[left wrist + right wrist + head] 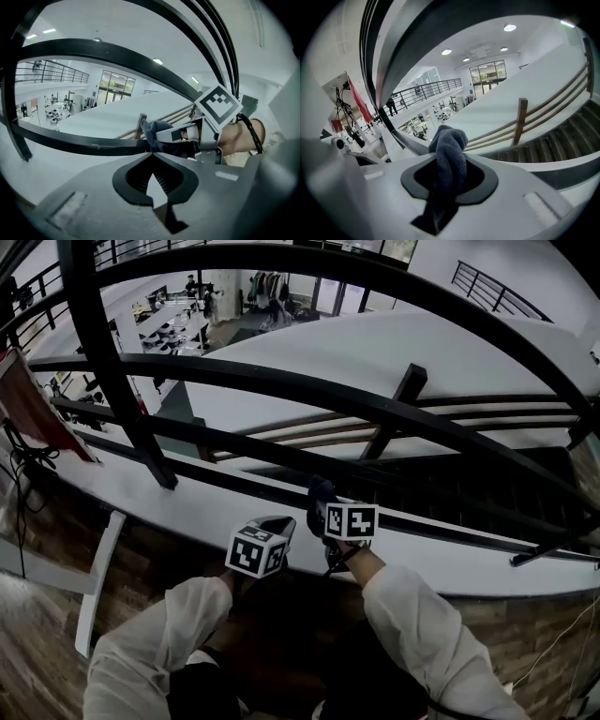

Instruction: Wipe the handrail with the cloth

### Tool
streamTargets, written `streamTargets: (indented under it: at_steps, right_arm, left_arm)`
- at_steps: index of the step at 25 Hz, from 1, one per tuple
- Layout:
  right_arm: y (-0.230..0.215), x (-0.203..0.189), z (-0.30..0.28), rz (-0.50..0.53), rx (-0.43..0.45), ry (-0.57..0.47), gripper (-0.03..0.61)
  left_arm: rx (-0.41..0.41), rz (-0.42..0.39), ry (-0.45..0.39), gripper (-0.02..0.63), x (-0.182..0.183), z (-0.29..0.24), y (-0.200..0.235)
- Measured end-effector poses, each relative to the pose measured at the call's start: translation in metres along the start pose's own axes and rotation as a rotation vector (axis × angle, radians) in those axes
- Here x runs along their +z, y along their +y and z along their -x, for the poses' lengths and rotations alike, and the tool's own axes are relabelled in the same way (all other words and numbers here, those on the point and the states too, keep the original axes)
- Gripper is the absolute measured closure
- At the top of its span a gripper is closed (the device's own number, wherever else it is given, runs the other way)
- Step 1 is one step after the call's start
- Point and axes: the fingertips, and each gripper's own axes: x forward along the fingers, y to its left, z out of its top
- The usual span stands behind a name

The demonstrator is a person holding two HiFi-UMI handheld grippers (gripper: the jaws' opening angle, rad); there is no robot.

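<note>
A black metal railing crosses the head view, from its thick top handrail [375,282] down to its lowest bar [187,465]. My right gripper [322,501] is shut on a dark blue cloth [319,491], which rests against that lowest bar. In the right gripper view the cloth [449,147] bulges up out of the shut right gripper [448,164]. Just to the left and slightly nearer is my left gripper [278,524]. In its own view the left gripper [151,154] is shut on nothing, just below the bar [70,140], with the cloth [157,131] beyond.
A black upright post [117,371] stands at the left of the railing. A white ledge [441,559] runs under the bars, with wood floor [37,652] on my side. A red cloth and cables [28,404] hang at far left. Beyond are stairs [469,484] and an office hall below.
</note>
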Motion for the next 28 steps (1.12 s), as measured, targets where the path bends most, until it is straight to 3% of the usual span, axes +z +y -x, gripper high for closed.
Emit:
streamTargets:
  at_steps: [10, 15, 20, 25, 28]
  right_arm:
    - [-0.097, -0.016, 0.054, -0.078, -0.062, -0.058, 0.488]
    - [-0.131, -0.021, 0.076, -0.107, -0.080, -0.092, 0.488]
    - [-0.192, -0.029, 0.113, -0.168, -0.115, -0.136, 0.486]
    - [-0.249, -0.044, 0.146, -0.244, -0.135, -0.148, 0.486]
    - [-0.279, -0.051, 0.165, -0.277, -0.146, -0.152, 0.486]
  left_arm:
    - [-0.081, -0.090, 0.025, 0.612, 0.004, -0.033, -0.070]
    - [-0.119, -0.194, 0.065, 0.612, -0.002, -0.054, -0.108]
    - [-0.161, -0.370, 0.079, 0.612, 0.003, -0.081, -0.162]
    - [-0.167, -0.289, 0.117, 0.612, 0.016, -0.100, -0.193]
    - [-0.190, -0.374, 0.119, 0.612, 0.030, -0.114, -0.220]
